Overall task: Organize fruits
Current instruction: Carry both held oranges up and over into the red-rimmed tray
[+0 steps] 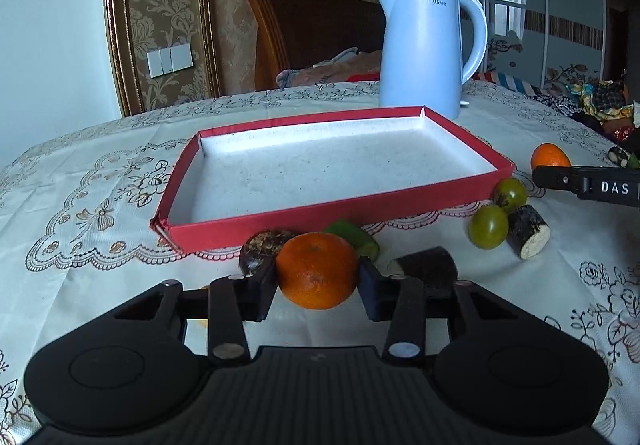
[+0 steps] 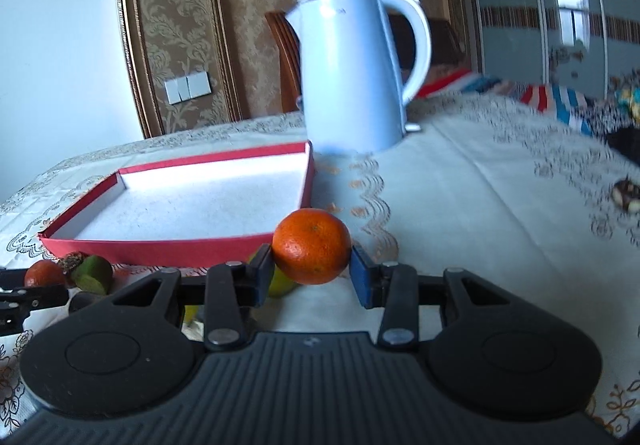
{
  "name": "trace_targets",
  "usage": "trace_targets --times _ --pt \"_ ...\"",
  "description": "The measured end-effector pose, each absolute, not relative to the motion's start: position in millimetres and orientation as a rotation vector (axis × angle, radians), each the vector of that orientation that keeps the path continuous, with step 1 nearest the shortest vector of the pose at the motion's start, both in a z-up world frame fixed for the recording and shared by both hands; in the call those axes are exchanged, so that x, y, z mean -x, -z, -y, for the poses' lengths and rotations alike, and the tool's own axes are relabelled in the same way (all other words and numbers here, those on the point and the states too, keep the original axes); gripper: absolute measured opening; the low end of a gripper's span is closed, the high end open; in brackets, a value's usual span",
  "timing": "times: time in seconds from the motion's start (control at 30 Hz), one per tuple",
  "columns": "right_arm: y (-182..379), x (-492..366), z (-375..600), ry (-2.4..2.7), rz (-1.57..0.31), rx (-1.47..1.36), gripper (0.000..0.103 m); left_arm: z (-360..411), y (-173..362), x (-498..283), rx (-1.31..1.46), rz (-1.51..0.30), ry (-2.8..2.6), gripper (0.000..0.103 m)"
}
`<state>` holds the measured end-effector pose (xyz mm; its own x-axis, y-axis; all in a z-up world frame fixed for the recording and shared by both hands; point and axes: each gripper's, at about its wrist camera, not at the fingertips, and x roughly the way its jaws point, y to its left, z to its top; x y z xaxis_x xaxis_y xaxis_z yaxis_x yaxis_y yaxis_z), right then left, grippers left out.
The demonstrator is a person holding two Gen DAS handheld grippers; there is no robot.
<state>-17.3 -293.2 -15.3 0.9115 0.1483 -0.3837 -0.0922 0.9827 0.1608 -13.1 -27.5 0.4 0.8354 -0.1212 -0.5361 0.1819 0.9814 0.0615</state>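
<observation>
Both grippers clamp oranges: left gripper pinches its tangerine at lower centre, right gripper squeezes another orange before the red tray.

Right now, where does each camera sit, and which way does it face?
Left wrist: sits on the left gripper, facing the red tray and kettle; its fingers flank an orange.
Right wrist: sits on the right gripper, facing the same way; its fingers flank another orange.
Shared: tray, kettle, tablecloth, wall switches.
</observation>
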Motion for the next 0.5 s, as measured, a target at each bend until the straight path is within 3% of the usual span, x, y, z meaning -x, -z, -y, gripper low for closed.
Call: trace_targets --times 0.5 --pt "-5.9 -7.4 250.7 -0.174 -0.399 -0.064 0.039 35.7 -12.6 -32.1 -0.030 -0.575 0.130 0.042"
